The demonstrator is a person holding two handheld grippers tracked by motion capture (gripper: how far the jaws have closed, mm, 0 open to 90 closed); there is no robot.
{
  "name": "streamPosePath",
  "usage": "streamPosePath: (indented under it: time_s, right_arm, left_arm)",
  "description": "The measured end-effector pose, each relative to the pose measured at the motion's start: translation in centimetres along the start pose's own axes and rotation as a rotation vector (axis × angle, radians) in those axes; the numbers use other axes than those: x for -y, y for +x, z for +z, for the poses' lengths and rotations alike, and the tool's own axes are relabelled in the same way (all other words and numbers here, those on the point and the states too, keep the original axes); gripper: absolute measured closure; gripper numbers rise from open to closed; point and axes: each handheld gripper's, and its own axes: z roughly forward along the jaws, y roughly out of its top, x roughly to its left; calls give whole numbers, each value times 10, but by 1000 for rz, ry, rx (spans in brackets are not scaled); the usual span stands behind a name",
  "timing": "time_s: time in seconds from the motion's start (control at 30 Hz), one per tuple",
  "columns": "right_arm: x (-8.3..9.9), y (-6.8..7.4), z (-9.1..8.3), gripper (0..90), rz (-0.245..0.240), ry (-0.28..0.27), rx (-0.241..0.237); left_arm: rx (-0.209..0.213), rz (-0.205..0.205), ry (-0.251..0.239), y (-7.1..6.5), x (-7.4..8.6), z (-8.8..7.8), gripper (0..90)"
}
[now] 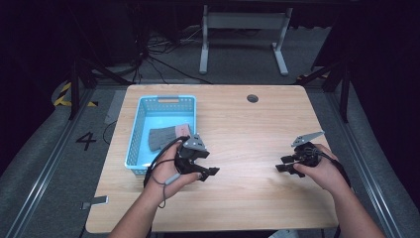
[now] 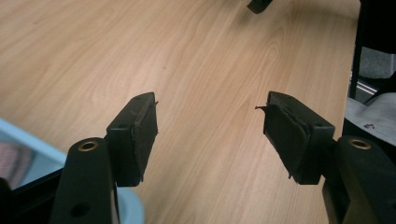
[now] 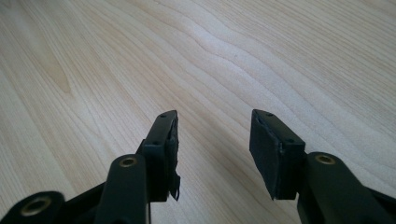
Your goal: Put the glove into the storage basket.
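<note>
Folded grey cloth (image 1: 167,137) lying in blue basket (image 1: 143,130) at worktop (image 1: 247,129) left; both left claw (image 1: 210,170) and right claw (image 1: 281,164) open, empty; best withdrawn level, clear of basket rim.

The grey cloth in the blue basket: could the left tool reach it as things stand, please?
Probably yes: the left tool is open and empty beside the blue basket, and the grey cloth lies uncovered inside.

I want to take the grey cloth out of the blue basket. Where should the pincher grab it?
Probably from above, on the cloth's bare grey part. It lies flat on the basket's floor, walls all around, so sideways is blocked. The left gripper is nearest, jaws open and empty.
</note>
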Motion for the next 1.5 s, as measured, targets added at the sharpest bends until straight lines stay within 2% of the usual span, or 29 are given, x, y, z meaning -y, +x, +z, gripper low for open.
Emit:
streamPosePath:
  time_s: [0.07,0.2,0.4,0.5,0.6,0.63,0.77,0.83,0.9,1.0,1.27,1.33,1.43,1.5]
  right_arm:
    - [1,0,0,531,1,2,0]
    - [3,0,1,528,5,5,3]
    - [4,0,3,525,3,11,1]
    - [5,0,4,523,3,13,0]
    - [6,-1,5,522,-1,16,1]
    - [6,-1,6,522,-2,16,2]
    - [7,-1,7,520,-7,15,3]
    - [7,-1,9,519,-11,16,2]
    - [7,-1,11,514,-12,20,2]
    - [8,0,13,500,-17,24,2]
    - [8,1,15,498,-27,25,5]
    - [8,2,15,498,-26,25,4]
    - [8,1,15,498,-27,23,4]
    - [8,1,15,498,-28,22,4]
  left_arm:
    - [-8,1,11,-2,6,10,358]
    - [13,-8,24,-4,16,25,354]
    - [12,-19,24,-4,26,34,342]
    - [12,-13,21,-6,33,40,343]
    - [-47,44,5,-11,37,45,342]
    - [-51,55,0,-13,38,46,336]
    - [-7,50,-28,-17,40,48,340]
    - [0,65,-28,-22,42,52,339]
    - [29,71,-6,-26,45,62,337]
    - [39,74,13,-27,47,69,336]
    - [48,86,61,-35,49,81,326]
    - [52,101,69,-39,49,84,325]
    - [60,122,108,-42,49,88,323]
    - [63,123,111,-43,50,89,324]
